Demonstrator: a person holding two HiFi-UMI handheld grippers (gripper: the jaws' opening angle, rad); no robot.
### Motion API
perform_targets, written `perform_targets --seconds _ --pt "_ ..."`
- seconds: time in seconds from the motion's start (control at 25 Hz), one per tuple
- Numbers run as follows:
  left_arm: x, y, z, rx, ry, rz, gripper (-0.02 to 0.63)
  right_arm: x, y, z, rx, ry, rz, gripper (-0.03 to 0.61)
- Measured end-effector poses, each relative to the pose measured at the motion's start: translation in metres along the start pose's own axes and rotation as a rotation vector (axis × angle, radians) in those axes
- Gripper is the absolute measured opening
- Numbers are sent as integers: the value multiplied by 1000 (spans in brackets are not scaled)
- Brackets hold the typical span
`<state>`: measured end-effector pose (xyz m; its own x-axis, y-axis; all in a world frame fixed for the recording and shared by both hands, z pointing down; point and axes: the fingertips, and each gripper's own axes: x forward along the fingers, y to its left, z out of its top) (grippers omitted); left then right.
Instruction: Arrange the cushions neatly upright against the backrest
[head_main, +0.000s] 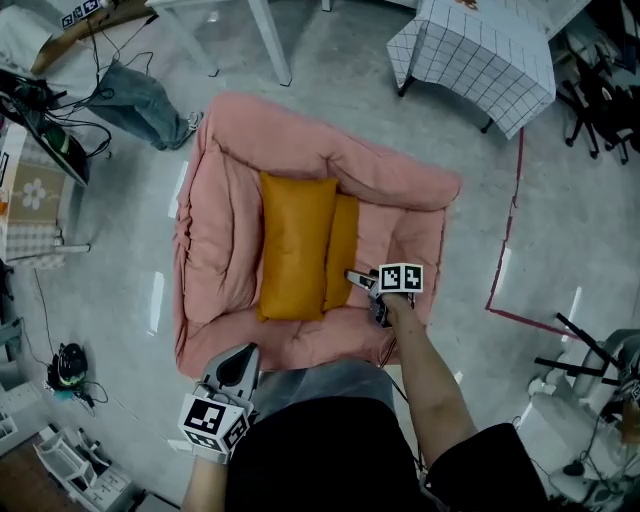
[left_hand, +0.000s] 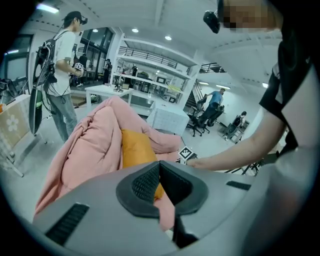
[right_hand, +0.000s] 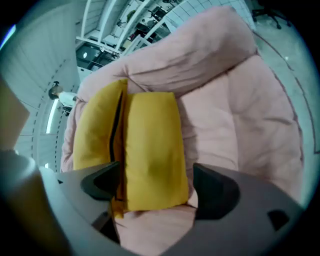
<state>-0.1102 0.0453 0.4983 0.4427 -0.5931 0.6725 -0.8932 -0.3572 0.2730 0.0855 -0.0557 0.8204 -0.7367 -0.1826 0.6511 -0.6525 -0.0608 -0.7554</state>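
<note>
Two orange cushions lie side by side on the seat of a pink padded floor sofa (head_main: 215, 230): a wide one (head_main: 295, 245) and a narrower one (head_main: 342, 250) tucked against its right side. Their far ends reach the puffy backrest (head_main: 330, 150). My right gripper (head_main: 358, 278) stands open at the near end of the narrower cushion (right_hand: 152, 145); that end lies between the pads (right_hand: 212, 190) without being pressed. The wider cushion (right_hand: 95, 135) is to its left. My left gripper (head_main: 238, 362) hovers at the sofa's front edge, shut (left_hand: 160, 170) and holding nothing.
A table under a white checked cloth (head_main: 480, 45) stands beyond the sofa at the right, white table legs (head_main: 270, 40) at the back. A person's jeans-clad legs (head_main: 140, 100) are at the upper left. Red tape (head_main: 510, 220) marks the floor; gear and cables line both sides.
</note>
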Motion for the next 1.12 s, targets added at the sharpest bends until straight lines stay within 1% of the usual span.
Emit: perform_targets --seconds 0.04,0.12,0.28,0.44,0.52,0.56,0.6,0.72,0.8,0.88,0.96,1.04,1.12 --pt "1 -1 -3 3 14 3 12 5 -12 -10 22 25 -4 436" --pt "2 -1 -8 2 36 12 12 16 -21 -22 65 53 24 436" --pt "5 0 -16 1 67 26 12 39 -19 -26 142 27 120 451" --pt "3 1 -23 -1 80 37 12 57 -17 -32 181 24 157 453" --pt "2 2 -26 -3 87 39 12 64 -16 -35 228 29 178 453" --pt "2 2 -27 -3 91 40 12 66 -16 -37 257 34 187 446" --pt "2 3 -29 -2 94 42 12 68 -16 -40 284 38 193 407" --pt "0 6 -34 -4 97 48 12 70 -12 -47 364 44 195 343" --pt "-1 7 -34 -8 91 49 12 70 -10 -54 429 42 189 317" --pt "-2 8 -34 -13 84 51 12 70 -12 -59 472 20 172 310" --pt "-2 7 -36 -15 81 49 12 70 -16 -57 453 -30 138 319" --pt "-2 6 -38 -13 80 45 12 69 -18 -49 391 -84 96 360" --pt "-3 7 -39 -20 75 46 12 65 -19 -44 337 -109 62 379"
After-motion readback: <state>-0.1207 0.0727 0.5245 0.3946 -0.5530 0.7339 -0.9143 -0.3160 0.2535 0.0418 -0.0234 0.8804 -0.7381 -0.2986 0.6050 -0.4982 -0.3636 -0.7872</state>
